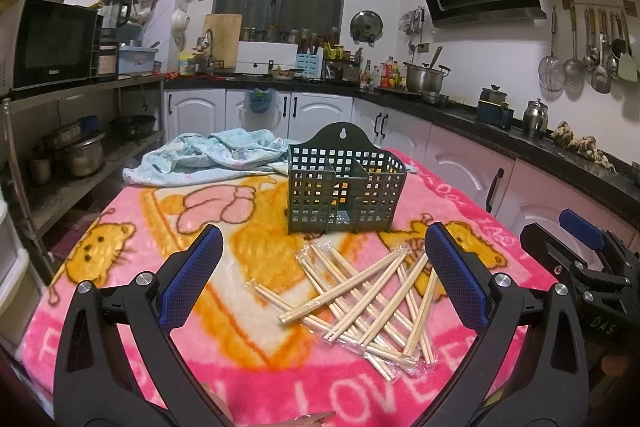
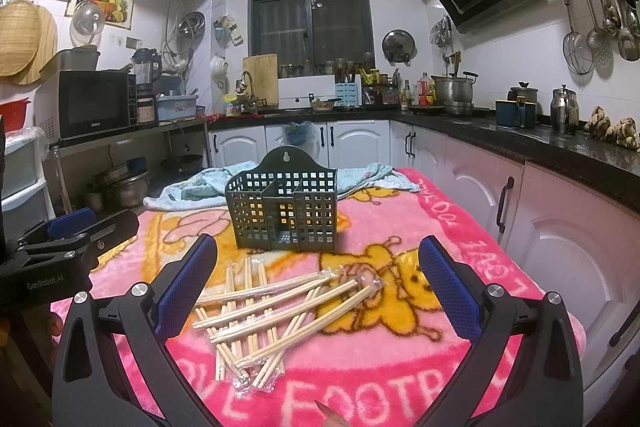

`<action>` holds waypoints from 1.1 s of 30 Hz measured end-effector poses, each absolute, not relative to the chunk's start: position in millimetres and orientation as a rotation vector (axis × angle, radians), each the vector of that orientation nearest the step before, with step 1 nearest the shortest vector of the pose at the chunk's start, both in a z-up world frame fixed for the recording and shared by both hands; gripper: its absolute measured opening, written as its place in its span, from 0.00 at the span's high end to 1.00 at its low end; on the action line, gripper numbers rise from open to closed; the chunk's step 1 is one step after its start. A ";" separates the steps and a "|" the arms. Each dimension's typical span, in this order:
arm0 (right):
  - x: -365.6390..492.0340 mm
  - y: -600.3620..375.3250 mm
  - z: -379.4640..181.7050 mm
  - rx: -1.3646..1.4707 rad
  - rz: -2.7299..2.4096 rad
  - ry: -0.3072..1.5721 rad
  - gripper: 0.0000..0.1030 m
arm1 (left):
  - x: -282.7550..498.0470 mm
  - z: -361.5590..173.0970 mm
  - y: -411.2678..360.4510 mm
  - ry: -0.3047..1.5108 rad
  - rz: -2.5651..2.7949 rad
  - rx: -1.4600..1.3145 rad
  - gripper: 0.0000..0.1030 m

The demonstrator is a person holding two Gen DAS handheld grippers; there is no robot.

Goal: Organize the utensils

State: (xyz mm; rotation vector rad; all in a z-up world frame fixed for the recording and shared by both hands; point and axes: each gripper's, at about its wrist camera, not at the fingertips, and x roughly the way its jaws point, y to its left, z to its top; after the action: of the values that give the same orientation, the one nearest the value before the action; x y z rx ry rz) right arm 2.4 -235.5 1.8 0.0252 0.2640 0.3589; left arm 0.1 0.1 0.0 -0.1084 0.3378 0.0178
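Above the chopsticks [image 1: 360, 291], both the left tongs [image 1: 324, 259] and right tongs [image 2: 318, 267] gape wide, holding nothing.

Indoor artificial light, fairly bright and even, with soft shadows. The window [image 2: 310, 3] is dark. Strong fisheye bending curves the walls at the edges; corners go black. Slight graininess, colours oversaturated.

Right gripper [image 2: 318, 259] wide apart over chopsticks [image 2: 280, 319] piled on pink blanket [image 2: 460, 227]. Green holder [image 2: 282, 213] upright just behind pile. Left gripper [image 2: 76, 227] at left edge.
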 end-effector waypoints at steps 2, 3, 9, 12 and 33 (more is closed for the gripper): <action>2.2 -235.5 2.0 0.024 0.359 0.266 0.05 | 0.1 0.1 0.0 0.338 0.020 -0.108 0.09; 2.6 -235.6 3.0 0.024 0.359 0.267 0.05 | 0.4 0.0 0.2 0.339 0.020 -0.108 0.09; 1.8 -235.2 4.1 0.021 0.363 0.269 0.05 | 0.1 0.0 0.3 0.338 0.017 -0.109 0.09; 1.8 -232.8 4.0 0.013 0.368 0.273 0.05 | 2.5 6.9 3.1 0.343 0.003 -0.115 0.09; 24.7 -210.8 2.2 -0.061 0.449 0.360 0.05 | 25.4 -4.4 67.6 0.443 0.049 -0.231 0.09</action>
State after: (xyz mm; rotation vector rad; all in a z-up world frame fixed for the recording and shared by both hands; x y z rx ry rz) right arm 24.7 -210.8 2.2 -0.0614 0.3599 0.4494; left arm 25.4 67.6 -4.4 -0.2306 0.4426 0.0490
